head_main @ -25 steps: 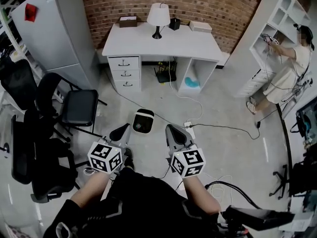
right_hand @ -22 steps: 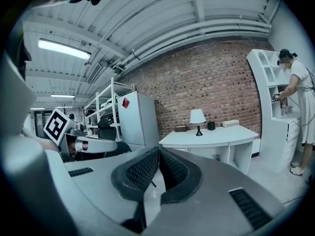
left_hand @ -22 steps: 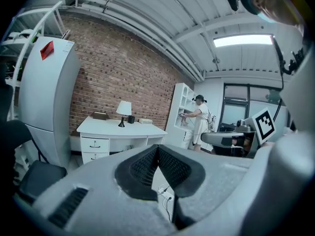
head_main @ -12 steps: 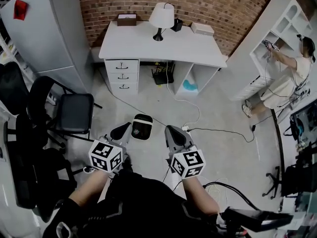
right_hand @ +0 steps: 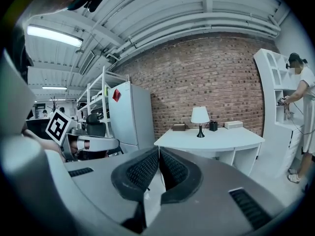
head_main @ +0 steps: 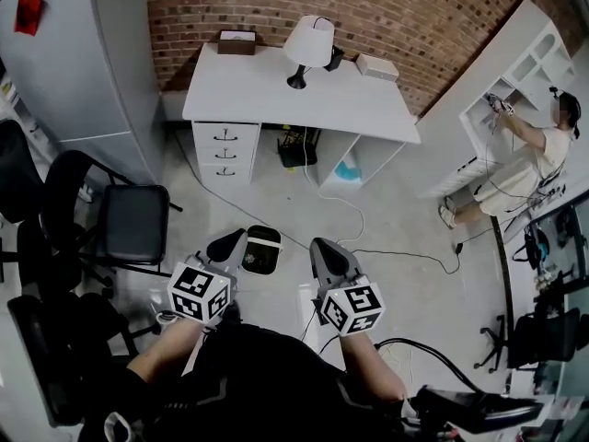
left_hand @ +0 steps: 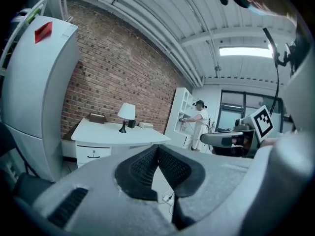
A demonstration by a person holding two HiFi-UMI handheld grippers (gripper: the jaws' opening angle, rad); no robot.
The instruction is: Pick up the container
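Note:
A white desk [head_main: 267, 95] stands against the brick wall. On it are a brown box [head_main: 236, 41], a black cup [head_main: 333, 58] behind the lamp [head_main: 308, 44], and a flat white box [head_main: 378, 66]. A small white bin with a dark top [head_main: 262, 250] sits on the floor just ahead of my hands. My left gripper [head_main: 227, 244] and right gripper [head_main: 324, 250] are held side by side at waist height, far from the desk. Both are shut with nothing between the pads, as the left gripper [left_hand: 157, 149] and right gripper [right_hand: 158, 151] views show.
A grey fridge [head_main: 83, 63] stands left of the desk, with black chairs [head_main: 133, 224] along the left. Cables [head_main: 363, 238] trail over the floor. A person [head_main: 538, 155] works at white shelves on the right.
The head view has shifted forward: the floor bin now lies closer to the grippers. Both grippers stay shut and level in front of me.

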